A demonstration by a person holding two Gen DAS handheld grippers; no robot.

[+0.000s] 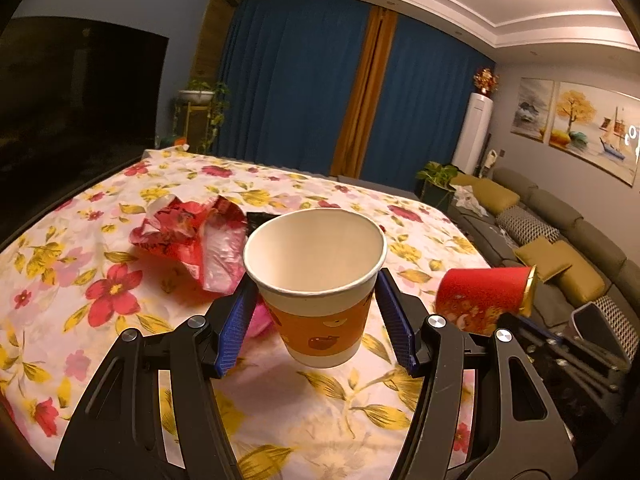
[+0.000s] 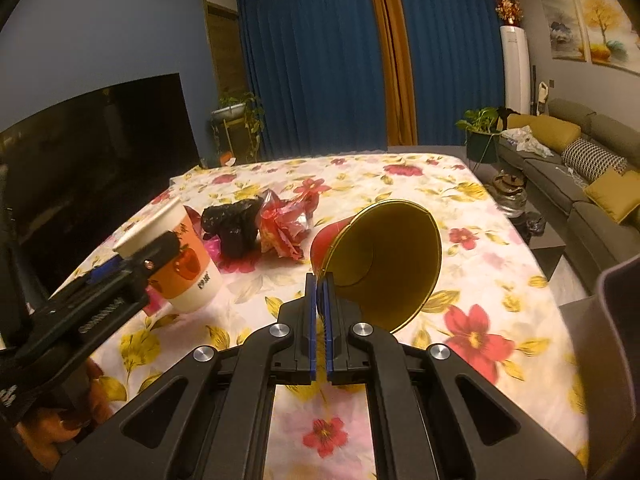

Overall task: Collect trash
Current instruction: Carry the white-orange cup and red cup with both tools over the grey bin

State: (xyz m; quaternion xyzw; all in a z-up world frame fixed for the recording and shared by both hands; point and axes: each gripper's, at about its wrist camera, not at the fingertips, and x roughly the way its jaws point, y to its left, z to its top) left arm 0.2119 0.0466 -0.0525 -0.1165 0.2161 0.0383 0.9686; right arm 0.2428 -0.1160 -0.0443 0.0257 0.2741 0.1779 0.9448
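Crumpled red wrapper (image 1: 188,236) behind paper cup (image 1: 316,280)

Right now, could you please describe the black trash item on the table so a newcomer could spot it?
Start at the floral tablecloth. Near its middle, behind the white and orange paper cup, sits a crumpled black plastic bag, touching crinkled red foil wrappers. It is the only dark, glossy lump among bright litter.
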